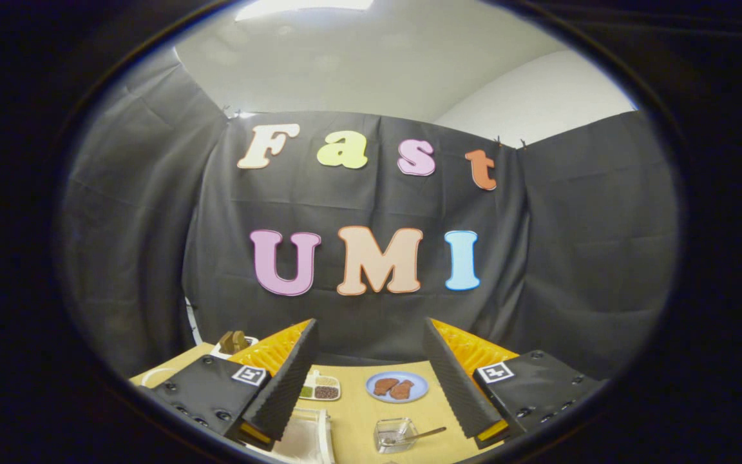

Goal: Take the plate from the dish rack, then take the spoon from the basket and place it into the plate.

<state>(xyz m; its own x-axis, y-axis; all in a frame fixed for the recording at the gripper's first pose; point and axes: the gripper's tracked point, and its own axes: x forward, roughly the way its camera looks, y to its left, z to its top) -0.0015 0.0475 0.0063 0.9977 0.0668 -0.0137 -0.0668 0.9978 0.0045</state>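
Clear glass, square and shallow, the small dish [395, 433] that stands in for the basket sits on the pale wooden surface [358, 419] between the two fingers, nearer the right one, and the slim metal spoon [417, 436] lies in it with its bowl inside and its handle slanting out over the rim toward the right finger. Beyond it, farther up the surface, rests a round light-blue plate [397, 386] carrying two brown pieces of food. To the left of that plate, close beside the left finger, is a small white divided tray [321, 387] with green and dark brown fillings. Just under the left finger's tip lies a white-rimmed clear rack or tray [306, 438], partly cut off, so its kind cannot be told. Behind the left finger, at the far corner of the surface, stands a white holder with brown pieces [233, 341] upright in it.

The gripper [371, 367] hangs above the surface with its fingers spread wide apart, holding nothing and touching nothing. Each finger mount bears a square black-and-white marker; no brand name or readable writing shows on any object.
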